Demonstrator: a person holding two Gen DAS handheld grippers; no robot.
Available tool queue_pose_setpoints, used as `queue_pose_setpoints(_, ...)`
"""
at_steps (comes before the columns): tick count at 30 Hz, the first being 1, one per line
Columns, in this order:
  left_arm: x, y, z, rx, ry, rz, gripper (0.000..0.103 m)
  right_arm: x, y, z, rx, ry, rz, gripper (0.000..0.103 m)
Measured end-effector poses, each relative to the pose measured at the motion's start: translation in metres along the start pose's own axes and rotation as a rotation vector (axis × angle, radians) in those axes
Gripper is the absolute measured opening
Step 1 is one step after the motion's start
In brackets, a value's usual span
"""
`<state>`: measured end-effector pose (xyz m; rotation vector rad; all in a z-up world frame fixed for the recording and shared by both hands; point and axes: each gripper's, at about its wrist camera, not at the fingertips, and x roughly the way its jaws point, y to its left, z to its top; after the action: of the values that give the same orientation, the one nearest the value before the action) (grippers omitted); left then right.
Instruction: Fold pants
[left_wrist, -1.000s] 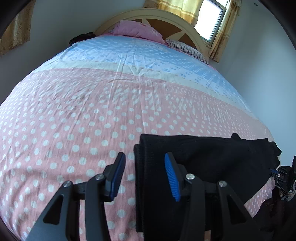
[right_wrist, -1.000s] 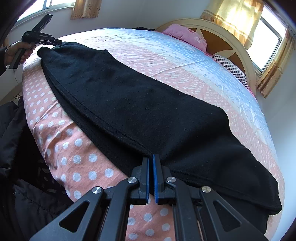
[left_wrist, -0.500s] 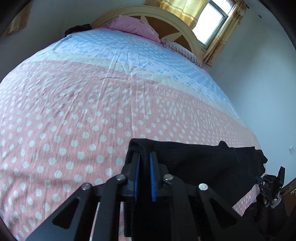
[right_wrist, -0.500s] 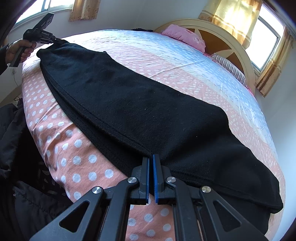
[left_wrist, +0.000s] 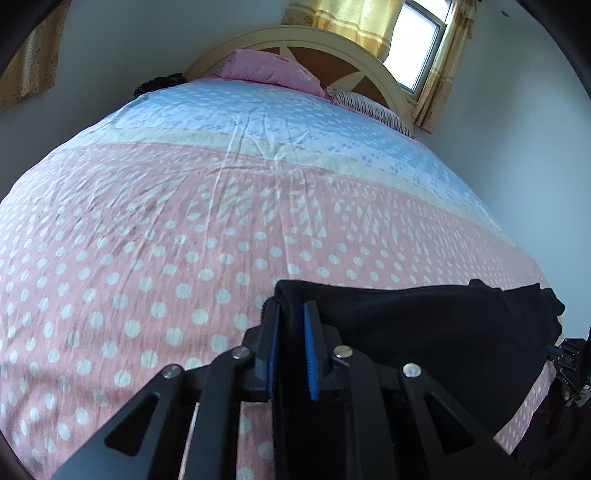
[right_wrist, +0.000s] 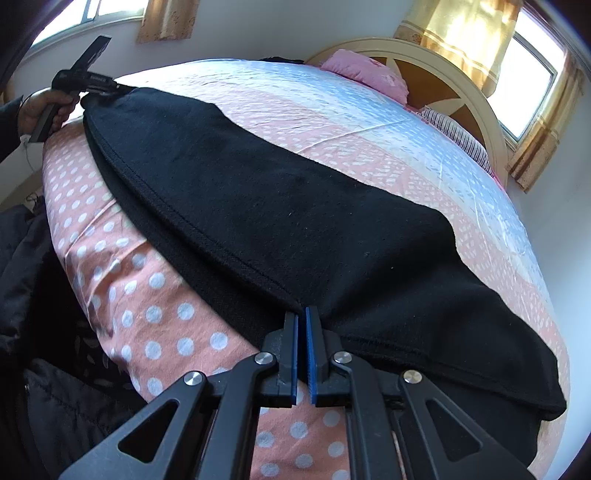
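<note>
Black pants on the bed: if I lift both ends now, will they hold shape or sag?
The black pants will likely sag between grips: soft knit, lying limp along the bedspread. Layered edges may slide apart. The left hand-held gripper is opening around a thick bunched end, which could slip.

Bed with pink-and-blue polka-dot cover (left_wrist: 155, 236), arched cream wooden headboard (left_wrist: 384, 79), pink pillow (left_wrist: 269, 72). Daylit window (left_wrist: 421, 62) with yellow curtains (left_wrist: 354, 18); white walls (left_wrist: 517, 122).
</note>
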<state>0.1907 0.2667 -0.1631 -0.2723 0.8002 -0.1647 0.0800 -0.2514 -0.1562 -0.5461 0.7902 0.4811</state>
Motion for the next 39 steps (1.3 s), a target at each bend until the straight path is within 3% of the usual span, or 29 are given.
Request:
queue_pose_setpoints(4,-0.018,-0.002,-0.003,0.005,-0.032,0.055,0.032,-0.004,-0.005,-0.002,0.019,0.005,0.019,0.007)
queue_pose_setpoints(6,-0.036,-0.01,-0.006,0.042,-0.1,0.118,0.045,-0.007,-0.005,-0.004,0.028,-0.001,0.02,0.013)
queue_pose_setpoints(7,-0.046,-0.015,-0.006,0.062,-0.129,0.147,0.05,-0.008,-0.005,-0.006,0.029,-0.004,0.016,0.02)
queue_pose_setpoints(9,-0.063,-0.031,-0.005,0.101,-0.193,0.17,0.069,-0.011,-0.008,-0.009,0.043,-0.009,0.007,0.036)
queue_pose_setpoints(10,-0.069,-0.04,-0.004,0.124,-0.214,0.161,0.072,-0.014,-0.012,-0.011,0.065,-0.012,0.019,0.047)
queue_pose_setpoints(11,-0.073,-0.052,-0.002,0.153,-0.227,0.142,0.074,-0.018,-0.017,-0.014,0.089,-0.02,0.034,0.049)
queue_pose_setpoints(14,-0.073,-0.1,0.001,0.262,-0.231,0.076,0.074,-0.031,-0.034,-0.024,0.167,-0.053,0.041,0.049)
queue_pose_setpoints(19,-0.038,-0.201,-0.012,0.469,-0.141,-0.087,0.074,-0.052,-0.077,-0.046,0.333,-0.104,0.014,0.049)
queue_pose_setpoints(25,-0.003,-0.321,-0.049,0.69,-0.046,-0.284,0.074,-0.066,-0.134,-0.086,0.597,-0.123,-0.103,0.049)
queue_pose_setpoints(28,0.007,-0.367,-0.066,0.766,-0.005,-0.361,0.064,-0.074,-0.147,-0.103,0.682,-0.164,-0.128,0.049)
queue_pose_setpoints(33,0.021,-0.409,-0.098,0.891,0.082,-0.381,0.052,-0.078,-0.156,-0.111,0.718,-0.203,-0.114,0.049)
queue_pose_setpoints(37,0.03,-0.409,-0.109,0.9,0.144,-0.375,0.052,-0.077,-0.162,-0.119,0.745,-0.202,-0.117,0.049)
queue_pose_setpoints(39,0.034,-0.408,-0.113,0.898,0.167,-0.369,0.045,-0.076,-0.164,-0.119,0.764,-0.202,-0.109,0.049)
